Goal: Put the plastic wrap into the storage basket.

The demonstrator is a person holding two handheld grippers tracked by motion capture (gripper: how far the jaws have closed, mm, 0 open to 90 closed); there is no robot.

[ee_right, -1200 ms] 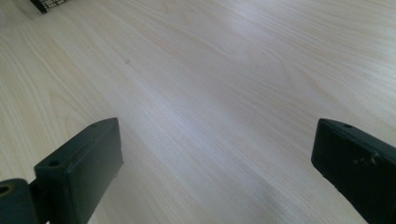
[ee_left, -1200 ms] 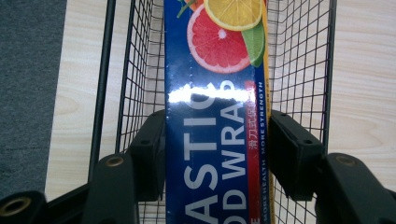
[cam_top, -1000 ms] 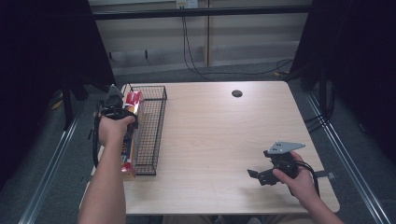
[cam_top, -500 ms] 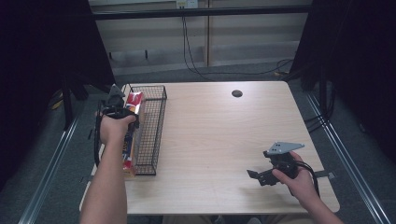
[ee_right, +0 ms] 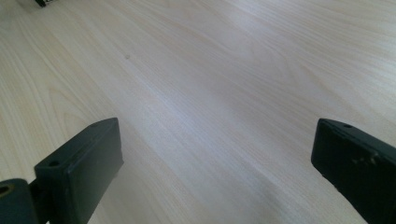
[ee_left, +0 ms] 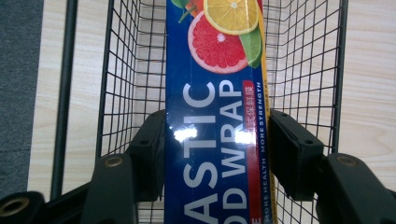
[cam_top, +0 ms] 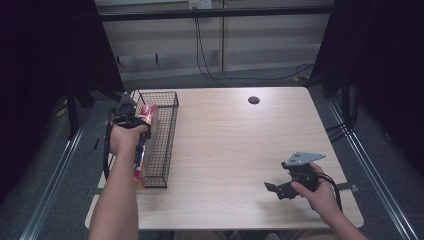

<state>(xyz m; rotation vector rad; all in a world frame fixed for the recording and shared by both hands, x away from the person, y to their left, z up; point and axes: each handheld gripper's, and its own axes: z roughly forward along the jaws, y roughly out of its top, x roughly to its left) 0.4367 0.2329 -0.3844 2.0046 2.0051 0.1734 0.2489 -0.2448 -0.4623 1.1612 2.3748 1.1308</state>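
Light wood table (cam_top: 230, 150) takes up most of the high view, pale grain, with a small dark round grommet (cam_top: 254, 100) near its far edge. Black wire basket (cam_top: 162, 135) sits along the table's left side, long and narrow, running from the far edge toward the near edge; in the left gripper view its mesh walls (ee_left: 126, 70) stand on both sides of the box. Plastic wrap box (ee_left: 212, 116) is long, blue, with citrus fruit printed at one end and white lettering down its length; it lies lengthwise inside the basket, and in the high view its red and yellow end (cam_top: 147, 116) shows against the basket's left wall, partly hidden behind the hand. Left gripper (ee_left: 215, 135) is clamped on the box: both black pads press flat against its long sides at about mid-length, no gap visible on either side. High view puts the left hand (cam_top: 125, 137) right over the basket's left edge, forearm coming in from the bottom. Right gripper (ee_right: 215, 158) is wide apart with nothing between the pads, bare tabletop beneath it. High view shows it (cam_top: 280, 189) at the near right of the table, well apart from the basket, grey three-cornered plate (cam_top: 302, 158) on top, cable trailing off to the right.
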